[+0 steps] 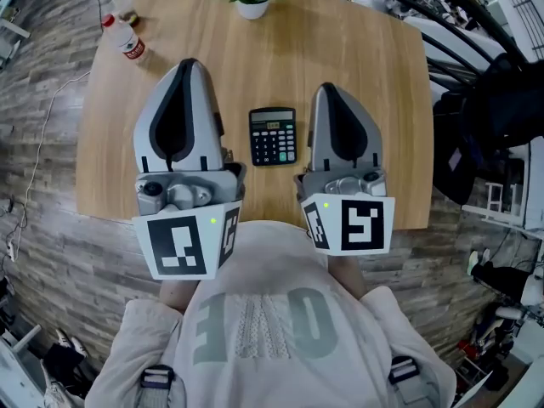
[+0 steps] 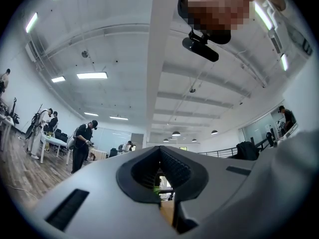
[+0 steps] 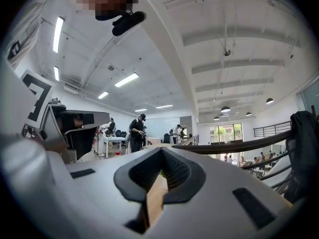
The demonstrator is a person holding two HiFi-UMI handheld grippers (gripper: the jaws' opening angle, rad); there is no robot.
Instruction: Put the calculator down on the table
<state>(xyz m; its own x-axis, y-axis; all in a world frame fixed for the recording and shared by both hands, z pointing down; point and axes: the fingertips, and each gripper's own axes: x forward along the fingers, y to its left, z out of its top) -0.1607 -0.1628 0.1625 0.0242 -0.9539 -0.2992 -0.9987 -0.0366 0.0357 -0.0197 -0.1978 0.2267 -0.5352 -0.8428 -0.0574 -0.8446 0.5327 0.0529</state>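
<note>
Looking down, head view: calculator point(image 1: 272, 136) lies flat on table point(image 1: 365, 66), between left gripper point(image 1: 189, 65) and right gripper point(image 1: 327, 89), apart from both.
Left gripper view: jaws pressed together, nothing held.
Right gripper view: jaws closed to a slit, empty; tabletop shows through.

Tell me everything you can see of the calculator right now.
The calculator is a black desktop model, seemingly plastic, with a pale display strip at its far end and rows of dark keys below. It lies flat, face up, on the wooden table, between the left hand-held gripper and the right hand-held gripper, touching neither.
</note>
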